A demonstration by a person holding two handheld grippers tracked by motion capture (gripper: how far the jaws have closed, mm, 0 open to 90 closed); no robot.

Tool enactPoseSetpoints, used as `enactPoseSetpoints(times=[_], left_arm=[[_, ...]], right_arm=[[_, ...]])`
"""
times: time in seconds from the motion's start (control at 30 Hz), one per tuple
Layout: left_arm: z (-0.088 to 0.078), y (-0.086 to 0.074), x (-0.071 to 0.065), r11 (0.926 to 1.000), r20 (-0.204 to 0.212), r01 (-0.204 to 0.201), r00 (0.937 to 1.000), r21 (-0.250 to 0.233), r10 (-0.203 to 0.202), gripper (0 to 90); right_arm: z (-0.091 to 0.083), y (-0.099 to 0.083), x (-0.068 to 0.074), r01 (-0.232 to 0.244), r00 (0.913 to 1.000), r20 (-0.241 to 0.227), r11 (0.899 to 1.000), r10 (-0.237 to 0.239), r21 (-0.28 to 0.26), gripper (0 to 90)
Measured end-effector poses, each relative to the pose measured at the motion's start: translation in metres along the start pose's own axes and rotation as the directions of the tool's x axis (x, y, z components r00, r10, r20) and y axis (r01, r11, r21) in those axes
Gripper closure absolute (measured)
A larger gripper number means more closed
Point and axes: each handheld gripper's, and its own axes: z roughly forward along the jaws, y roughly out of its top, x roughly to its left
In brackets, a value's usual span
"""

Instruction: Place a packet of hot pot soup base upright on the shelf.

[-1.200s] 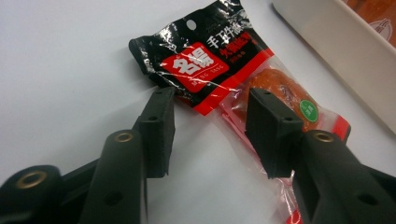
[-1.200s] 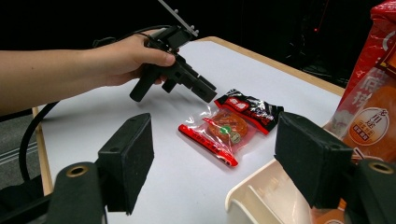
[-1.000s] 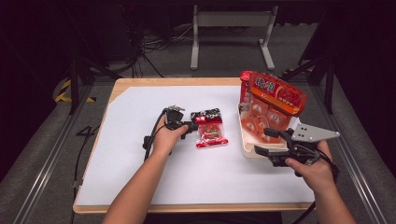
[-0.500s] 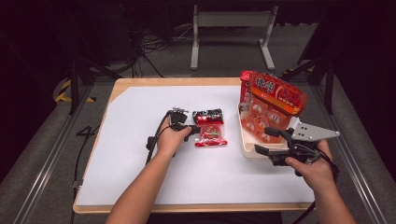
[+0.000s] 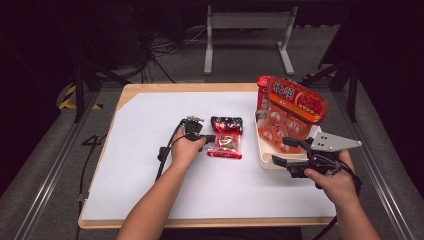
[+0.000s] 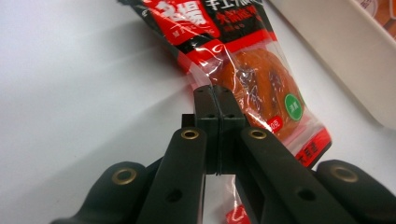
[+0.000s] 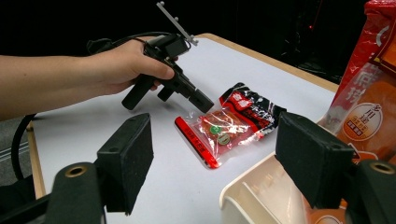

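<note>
- Left gripper [image 5: 209, 138]: held in the person's left hand [image 5: 184, 150] near the middle of the worktop [image 5: 150, 130], pointing toward the snack packet [image 5: 226, 138].
- Left jaws: they have just been closing and now stand pressed together. In the left gripper view the two pads meet flat against each other at the near edge of the snack packet [image 6: 252, 79]. Whether a fold of the clear wrapper is caught between the pads cannot be told from that view.
- In the right gripper view, the tips of the left gripper [image 7: 203, 101] touch the corner of the snack packet [image 7: 229, 125] on its clear side.
- Snack packet: lies flat on the white sheet covering the worktop, between the left gripper and the cream tray [image 5: 266, 159]. One end is black and red with printed characters; the other end is transparent with a red border and shows an orange-brown piece inside, with a green round sticker.
- Right gripper [image 5: 288, 152]: held in the person's right hand [image 5: 332, 180] at the right side of the worktop, pointing toward the near part of the cream tray.
- Right jaws: spread wide, with nothing between them. In the right gripper view the two pads [image 7: 128, 163] stand well apart, framing the snack packet and the left gripper farther off.
- Cream tray: stands at the right side of the worktop, well apart from the snack packet. A large orange bag [image 5: 295, 107] with red print stands in it, leaning to the right.
</note>
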Motion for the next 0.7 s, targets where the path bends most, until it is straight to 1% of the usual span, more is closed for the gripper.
enactPoseSetpoints(times=[0.03,0.07,0.17,0.2,0.23,0.3,0.33,0.37,0.4,0.47,0.57,0.6,0.7], left_arm=[[-0.002,0.001,-0.001,0.9998,0.002,-0.013,0.9999,-0.012,0.013,90.0],[-0.004,0.001,-0.002,0.9996,0.006,-0.019,0.9998,-0.023,0.019,90.0],[-0.010,0.004,-0.007,0.9965,0.019,-0.033,0.9992,-0.076,0.035,90.0],[-0.012,0.005,-0.009,0.9948,0.017,-0.048,0.9986,-0.090,0.050,90.0],[-0.014,0.005,-0.012,0.9932,0.026,-0.049,0.9983,-0.105,0.052,90.0],[-0.017,0.006,-0.016,0.9895,0.027,-0.069,0.9969,-0.127,0.073,90.0],[-0.020,0.006,-0.019,0.9868,0.032,-0.076,0.9962,-0.143,0.081,90.0],[-0.022,0.006,-0.021,0.9832,0.030,-0.091,0.9948,-0.158,0.097,90.0],[-0.023,0.006,-0.023,0.9827,0.033,-0.095,0.9943,-0.159,0.101,90.0],[-0.025,0.006,-0.027,0.9778,0.029,-0.121,0.9914,-0.171,0.127,90.0],[-0.024,0.005,-0.031,0.9768,0.038,-0.129,0.9898,-0.170,0.138,90.0],[-0.024,0.005,-0.032,0.9778,0.036,-0.131,0.9898,-0.164,0.138,90.0],[-0.025,0.005,-0.032,0.9751,0.026,-0.146,0.9879,-0.167,0.153,90.0]], right_arm=[[0.000,0.000,0.000,0.000,1.0000,0.002,1.000,0.000,0.001,28.2],[0.000,0.000,-0.001,-0.004,1.0000,0.002,1.000,0.004,-0.002,28.2],[-0.001,-0.001,-0.002,-0.003,1.0000,0.004,1.000,0.003,-0.001,28.3],[0.000,0.000,-0.002,-0.003,1.0000,0.004,1.000,0.003,-0.002,28.2],[0.000,0.000,-0.002,-0.003,1.0000,0.004,1.000,0.003,-0.002,28.3],[0.000,0.000,-0.002,-0.002,1.0000,0.003,1.000,0.002,-0.004,28.2],[0.000,0.000,-0.002,-0.002,1.0000,0.003,1.000,0.002,-0.004,28.3],[0.000,0.000,-0.002,-0.002,1.0000,0.003,1.000,0.002,-0.004,28.3],[0.001,0.000,-0.002,-0.002,1.0000,0.002,1.000,0.002,-0.003,28.2],[0.002,0.000,-0.003,-0.006,1.0000,0.000,1.000,0.006,-0.002,28.2],[0.003,-0.001,-0.003,-0.008,1.0000,-0.004,1.000,0.008,0.000,28.3],[0.004,0.000,-0.003,-0.009,0.9999,-0.005,1.000,0.009,0.000,28.2],[0.005,0.000,-0.003,-0.005,1.0000,-0.008,1.000,0.005,0.001,28.3]])
